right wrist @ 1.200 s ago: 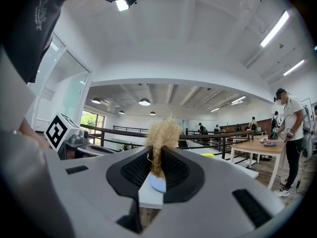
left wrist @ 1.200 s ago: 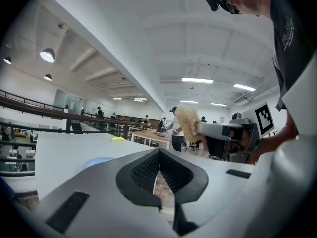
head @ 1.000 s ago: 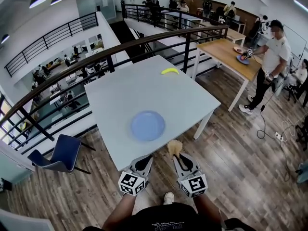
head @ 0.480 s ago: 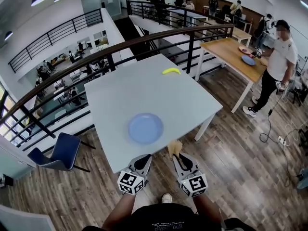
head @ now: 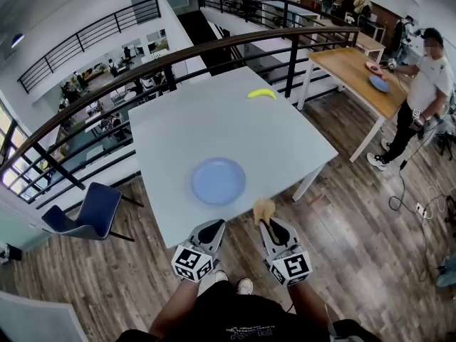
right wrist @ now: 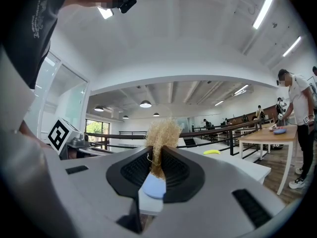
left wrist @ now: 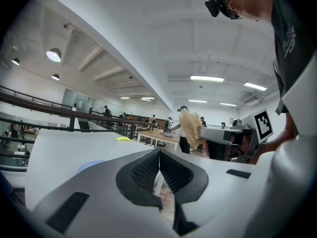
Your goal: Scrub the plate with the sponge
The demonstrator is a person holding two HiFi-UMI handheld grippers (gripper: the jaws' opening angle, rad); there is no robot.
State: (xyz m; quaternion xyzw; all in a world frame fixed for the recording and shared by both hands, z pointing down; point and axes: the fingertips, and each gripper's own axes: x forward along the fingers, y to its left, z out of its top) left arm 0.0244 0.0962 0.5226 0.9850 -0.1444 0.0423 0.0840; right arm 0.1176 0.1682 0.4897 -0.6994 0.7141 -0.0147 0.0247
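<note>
Table: square, pale grey-white top, white legs, standing on wood-plank floor. On it: one round blue plate, lying flat near the front edge; one yellow banana near the far edge, well apart from the plate.

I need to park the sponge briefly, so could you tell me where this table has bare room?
The table is mostly bare: a wide stretch between the blue plate and the banana, and the whole side right of the plate. Tightest is the near edge, between the plate and the right gripper holding the sponge.
</note>
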